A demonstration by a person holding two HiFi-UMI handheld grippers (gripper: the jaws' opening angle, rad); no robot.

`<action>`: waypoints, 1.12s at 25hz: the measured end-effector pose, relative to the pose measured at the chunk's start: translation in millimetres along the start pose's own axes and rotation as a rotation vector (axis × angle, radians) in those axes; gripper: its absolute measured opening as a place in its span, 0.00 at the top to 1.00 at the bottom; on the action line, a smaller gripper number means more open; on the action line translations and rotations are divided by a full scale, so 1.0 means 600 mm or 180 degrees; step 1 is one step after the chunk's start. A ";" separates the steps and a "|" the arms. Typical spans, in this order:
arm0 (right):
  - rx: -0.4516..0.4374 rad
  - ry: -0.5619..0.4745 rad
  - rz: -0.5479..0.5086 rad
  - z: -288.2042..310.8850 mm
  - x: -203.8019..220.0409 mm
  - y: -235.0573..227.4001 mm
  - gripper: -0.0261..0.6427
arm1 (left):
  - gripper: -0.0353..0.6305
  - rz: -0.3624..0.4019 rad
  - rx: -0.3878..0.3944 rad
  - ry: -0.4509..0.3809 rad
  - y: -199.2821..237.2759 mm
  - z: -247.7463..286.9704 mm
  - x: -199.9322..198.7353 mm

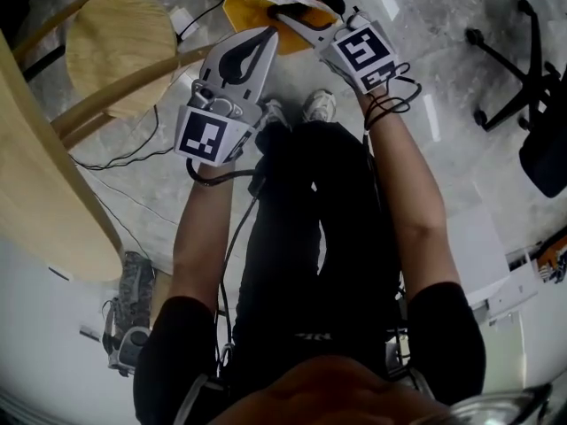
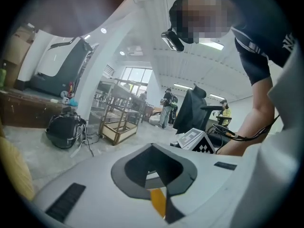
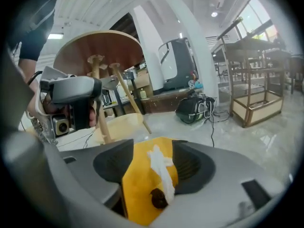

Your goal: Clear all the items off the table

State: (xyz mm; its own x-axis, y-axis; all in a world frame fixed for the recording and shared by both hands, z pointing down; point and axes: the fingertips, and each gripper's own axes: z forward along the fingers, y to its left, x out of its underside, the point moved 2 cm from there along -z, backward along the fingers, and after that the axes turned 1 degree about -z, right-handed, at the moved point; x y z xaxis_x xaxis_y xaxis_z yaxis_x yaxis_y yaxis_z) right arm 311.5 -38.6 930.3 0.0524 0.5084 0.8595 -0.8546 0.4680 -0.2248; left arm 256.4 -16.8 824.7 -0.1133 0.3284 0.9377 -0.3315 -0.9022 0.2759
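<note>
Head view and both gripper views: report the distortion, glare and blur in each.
Head view: fisheye bows the wooden table edge, and light streaks glare off the glossy floor. Left gripper view: dark round vignette, washed-out windows in the distance. Right gripper view: same vignette, yellow bin soft up close.

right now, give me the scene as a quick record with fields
left gripper: shut, nothing in it
right gripper: open, held over the yellow bin
yellow bin: on the floor, in front of the person's feet
white crumpled paper: in the bin, seen between the right jaws, not gripped
stool: wooden, left of the left gripper
</note>
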 end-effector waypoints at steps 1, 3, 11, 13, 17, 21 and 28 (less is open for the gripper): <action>0.0030 -0.0031 0.0014 -0.007 -0.006 -0.002 0.57 | 0.93 -0.0008 0.0013 -0.0018 -0.004 0.000 -0.008; 0.0086 -0.0101 0.0007 -0.033 -0.034 0.001 0.57 | 0.93 -0.0043 0.0032 -0.0059 -0.018 -0.005 -0.034; -0.0039 -0.0571 -0.0326 -0.261 -0.364 0.100 0.69 | 0.93 -0.0270 0.0048 -0.0417 -0.163 -0.092 -0.320; -0.0208 -0.0729 -0.0273 -0.331 -0.460 0.165 0.77 | 0.93 -0.0320 0.0084 -0.0469 -0.210 -0.142 -0.413; -0.0507 -0.0938 -0.0592 -0.426 -0.626 0.288 0.92 | 0.93 -0.0014 0.0036 -0.0564 -0.265 -0.236 -0.583; -0.0857 -0.1177 -0.0926 -0.458 -0.747 0.404 0.96 | 0.93 0.0247 -0.0220 -0.0771 -0.265 -0.346 -0.702; -0.1447 -0.1031 -0.1140 -0.446 -0.819 0.671 0.96 | 0.93 0.0097 -0.0366 -0.0815 -0.285 -0.636 -0.747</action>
State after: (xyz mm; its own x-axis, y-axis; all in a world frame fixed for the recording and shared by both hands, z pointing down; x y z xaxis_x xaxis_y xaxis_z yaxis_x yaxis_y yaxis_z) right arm 80.0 93.4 294.9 0.0741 0.0550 0.9957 -0.5064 0.8622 -0.0099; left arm 6.4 96.8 276.9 0.1107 0.2070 0.9721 -0.4372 -0.8682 0.2347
